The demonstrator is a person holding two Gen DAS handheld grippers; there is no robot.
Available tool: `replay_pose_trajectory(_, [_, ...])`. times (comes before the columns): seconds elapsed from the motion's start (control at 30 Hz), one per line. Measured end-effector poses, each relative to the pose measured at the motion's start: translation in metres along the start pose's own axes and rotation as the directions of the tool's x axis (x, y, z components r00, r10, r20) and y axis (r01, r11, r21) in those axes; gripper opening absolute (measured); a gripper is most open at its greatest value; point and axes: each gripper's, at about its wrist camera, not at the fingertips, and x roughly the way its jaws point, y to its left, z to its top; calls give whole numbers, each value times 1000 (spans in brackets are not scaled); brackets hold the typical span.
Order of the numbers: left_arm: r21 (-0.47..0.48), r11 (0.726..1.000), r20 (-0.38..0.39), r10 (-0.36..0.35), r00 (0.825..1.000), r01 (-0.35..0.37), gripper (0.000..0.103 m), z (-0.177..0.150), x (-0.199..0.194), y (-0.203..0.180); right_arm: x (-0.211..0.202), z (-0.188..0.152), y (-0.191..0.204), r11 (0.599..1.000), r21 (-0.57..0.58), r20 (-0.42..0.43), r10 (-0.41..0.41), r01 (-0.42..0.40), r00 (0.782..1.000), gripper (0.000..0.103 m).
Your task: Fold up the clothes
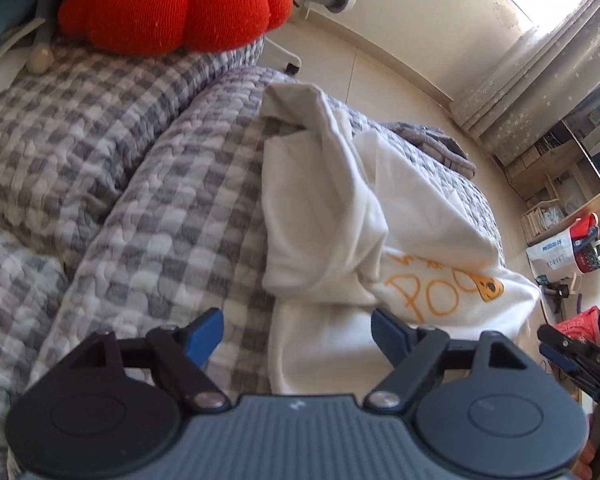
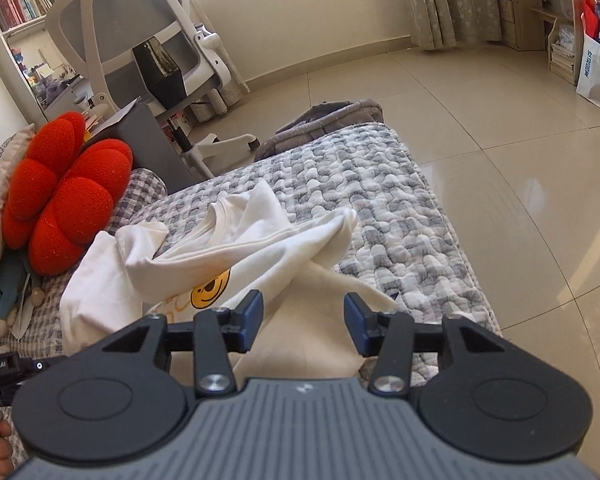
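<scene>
Both grippers are spread wide with nothing between the blue pads. The left gripper (image 1: 298, 330) hangs over the near edge of the white t-shirt (image 1: 324, 216), and the right gripper (image 2: 304, 320) sits just over the shirt's near hem end, jaws apart too.

The shirt lies on the grey checked quilt (image 2: 380, 184) covering the sofa seat, rumpled, with the sleeves thrown across the chest so they half cover the orange print (image 2: 208, 294). It's neither spread flat nor a tidy fold, so I can't say how far along the folding is from this alone.

Handling-wise, I'd judge it thin soft cotton: light, floppy, zero stiffness. It'll drape and sag from wherever it's pinched, and the quilt looks grippy enough to drag it. A single-layer edge seems the safest bite, so hem corners or a sleeve cuff (image 2: 346, 216) rather than the bunched middle, where you'd grab several layers at once.

Its long axis runs away from the grippers: hem nearest them, neckline (image 2: 220, 210) at the far end, pointing towards the grey garment (image 2: 332, 114) and office chair (image 2: 148, 20).
</scene>
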Motion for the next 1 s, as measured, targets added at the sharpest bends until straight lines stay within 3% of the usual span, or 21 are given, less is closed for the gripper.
replay_pose_trajectory(0.17, [-47, 997, -113, -60, 992, 55, 80, -23, 7, 8, 2, -2, -3, 1000, 11, -10, -12, 12, 1000, 49])
replay_pose_trajectory(0.27, [-93, 992, -189, -97, 977, 81, 73, -35, 16, 14, 2, 0, -10, 999, 30, 8, -35, 35, 999, 49])
replay_pose_trajectory(0.5, [-68, 994, -213, -98, 972, 85, 66, -43, 17, 11, 16, 3, -21, 998, 31, 12, -48, 47, 999, 49])
replay_pose_trajectory(0.67, [-43, 995, -224, -93, 970, 86, 49, -48, 17, 8, 27, 5, -16, 998, -48, 21, -41, 42, 999, 49])
replay_pose_trajectory(0.77, [-28, 996, -230, -90, 969, 86, 30, -51, 17, 7, 35, 5, -15, 995, -99, 28, -30, 33, 999, 49])
replay_pose_trajectory(0.83, [-20, 997, -232, -78, 970, 75, 13, -52, 17, 8, 39, 5, -14, 990, -142, 35, -21, 25, 999, 49])
replay_pose_trajectory(0.93, [-19, 997, -226, -71, 972, 69, 4, -53, 17, 12, 43, 3, -11, 978, -210, 21, 5, 0, 1000, 48])
replay_pose_trajectory(0.97, [-16, 997, -220, -72, 973, 70, 4, -53, 15, 12, 44, 2, -10, 973, -230, 13, 12, -9, 1000, 45])
replay_pose_trajectory(1.0, [-7, 997, -211, -72, 975, 72, 4, -52, 12, 11, 44, 1, -9, 969, -247, 1, 16, -15, 1000, 28])
